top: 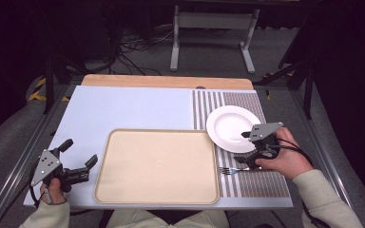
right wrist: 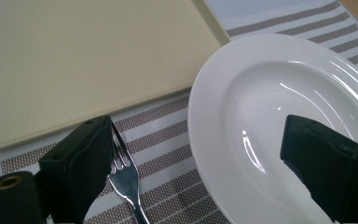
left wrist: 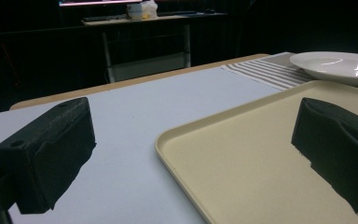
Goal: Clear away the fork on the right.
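Right gripper (top: pixel 250 148) jaws wide open straddling the near rim of the plate (top: pixel 228 124) on the striped mat, fork (right wrist: pixel 128 179) touching one jaw, left gripper (top: pixel 78 159) open, idle; risk: closing drags fork along.

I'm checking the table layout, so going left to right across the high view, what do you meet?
left gripper → beige tray → fork → right gripper. The white plate overlaps the fork and the right gripper in that direction, so it is left out of the order.
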The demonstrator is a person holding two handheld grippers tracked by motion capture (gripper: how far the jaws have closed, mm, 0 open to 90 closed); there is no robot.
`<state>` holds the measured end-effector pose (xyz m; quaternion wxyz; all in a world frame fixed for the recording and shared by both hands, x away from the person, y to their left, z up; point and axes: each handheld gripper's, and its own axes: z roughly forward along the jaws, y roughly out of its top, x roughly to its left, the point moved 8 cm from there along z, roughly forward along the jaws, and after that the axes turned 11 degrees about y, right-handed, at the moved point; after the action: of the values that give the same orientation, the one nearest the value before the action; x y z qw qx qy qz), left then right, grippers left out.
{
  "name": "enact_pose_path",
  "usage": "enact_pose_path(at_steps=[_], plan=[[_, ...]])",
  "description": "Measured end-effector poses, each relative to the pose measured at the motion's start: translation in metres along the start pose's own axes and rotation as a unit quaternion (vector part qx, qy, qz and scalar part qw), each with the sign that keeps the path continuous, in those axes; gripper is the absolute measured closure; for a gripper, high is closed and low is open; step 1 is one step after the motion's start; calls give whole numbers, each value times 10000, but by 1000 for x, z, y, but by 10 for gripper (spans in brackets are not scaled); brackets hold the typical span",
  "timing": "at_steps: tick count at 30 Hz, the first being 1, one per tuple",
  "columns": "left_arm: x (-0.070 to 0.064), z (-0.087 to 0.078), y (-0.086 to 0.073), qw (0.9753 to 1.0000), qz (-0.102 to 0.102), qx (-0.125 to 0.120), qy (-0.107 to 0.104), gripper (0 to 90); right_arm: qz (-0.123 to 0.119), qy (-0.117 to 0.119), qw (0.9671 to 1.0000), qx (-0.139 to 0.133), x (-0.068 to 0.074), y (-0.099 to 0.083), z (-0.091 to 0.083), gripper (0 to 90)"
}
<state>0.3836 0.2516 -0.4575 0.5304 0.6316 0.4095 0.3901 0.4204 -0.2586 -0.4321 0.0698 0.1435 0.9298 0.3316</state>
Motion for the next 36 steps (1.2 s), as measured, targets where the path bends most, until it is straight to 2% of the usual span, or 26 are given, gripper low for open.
enact_pose_path(at_steps=[7,9,12,19,22,23,26,27,28,29,30,36], plan=[[0,0,0,10000,-6,11,-12,0,-92,74,9987,486,1,-5,-1,102],[0,0,0,10000,-22,10,-15,0,-97,85,9984,545,1,-6,-1,103],[0,0,0,10000,-32,10,-17,0,-137,143,9960,870,1,-12,1,104],[0,-1,0,10000,-38,3,-34,0,-217,228,9925,1180,2,-17,2,108],[0,-1,0,10000,-37,7,-33,0,-263,355,9883,1460,5,-20,3,114],[0,0,0,10000,-36,2,-28,0,-263,355,9883,1460,5,-20,3,114],[0,0,0,10000,-33,3,-33,0,-350,449,9836,1713,7,-23,6,124],[0,0,0,10000,-33,3,-33,0,-350,449,9836,1713,7,-23,6,124],[0,-1,0,10000,-33,4,-35,0,-374,515,9803,1870,9,-25,7,130],[0,-1,0,10000,-33,4,-35,0,-358,539,9788,1944,10,-26,8,138],[0,-1,0,10000,-28,5,-35,0,-358,539,9788,1944,10,-26,8,138],[0,-1,0,10000,-29,5,-40,0,-511,672,9700,2279,12,-30,11,157]])
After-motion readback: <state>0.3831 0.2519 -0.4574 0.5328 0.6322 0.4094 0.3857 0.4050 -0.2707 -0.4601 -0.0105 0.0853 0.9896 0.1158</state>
